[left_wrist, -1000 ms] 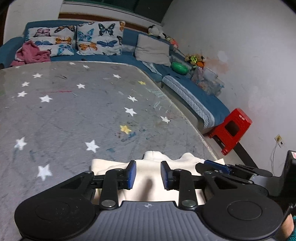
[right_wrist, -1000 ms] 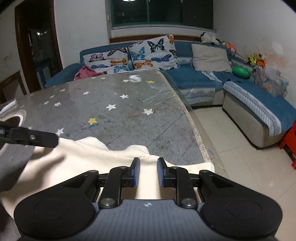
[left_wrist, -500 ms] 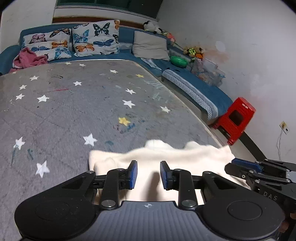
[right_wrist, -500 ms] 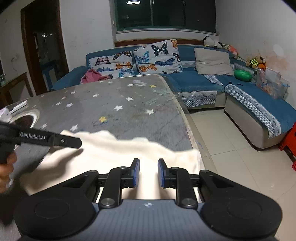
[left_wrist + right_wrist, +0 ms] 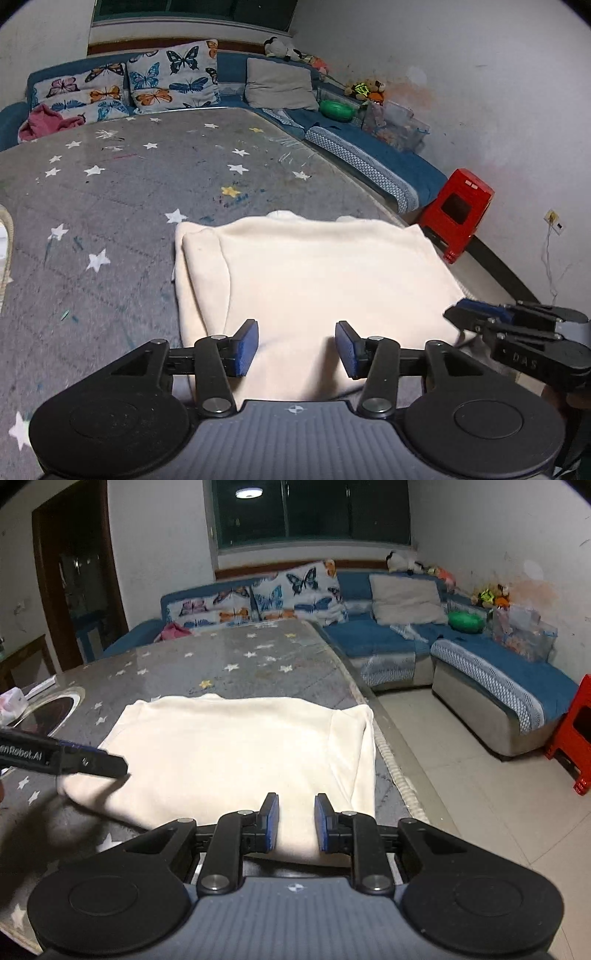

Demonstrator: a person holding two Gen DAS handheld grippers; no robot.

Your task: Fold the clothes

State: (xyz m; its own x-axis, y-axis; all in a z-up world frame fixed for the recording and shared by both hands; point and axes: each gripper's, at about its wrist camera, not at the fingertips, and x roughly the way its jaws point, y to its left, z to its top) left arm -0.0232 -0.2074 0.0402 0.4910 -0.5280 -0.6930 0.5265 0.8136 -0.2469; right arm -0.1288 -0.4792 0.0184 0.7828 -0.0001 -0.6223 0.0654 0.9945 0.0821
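Note:
A cream garment lies folded flat on the grey star-patterned table, near its right edge. It also shows in the right wrist view. My left gripper is open and empty, over the garment's near edge. My right gripper is open and empty, over the garment's near right corner. The right gripper shows at the garment's right side in the left wrist view. The left gripper shows at the garment's left side in the right wrist view.
A blue corner sofa with butterfly cushions stands behind and right of the table. A red plastic stool stands on the tiled floor by the wall. A round hob plate is set into the table at the left.
Both grippers opened and pulled back from the garment. The garment now lies spread flat on the table, more of it showing in both views.

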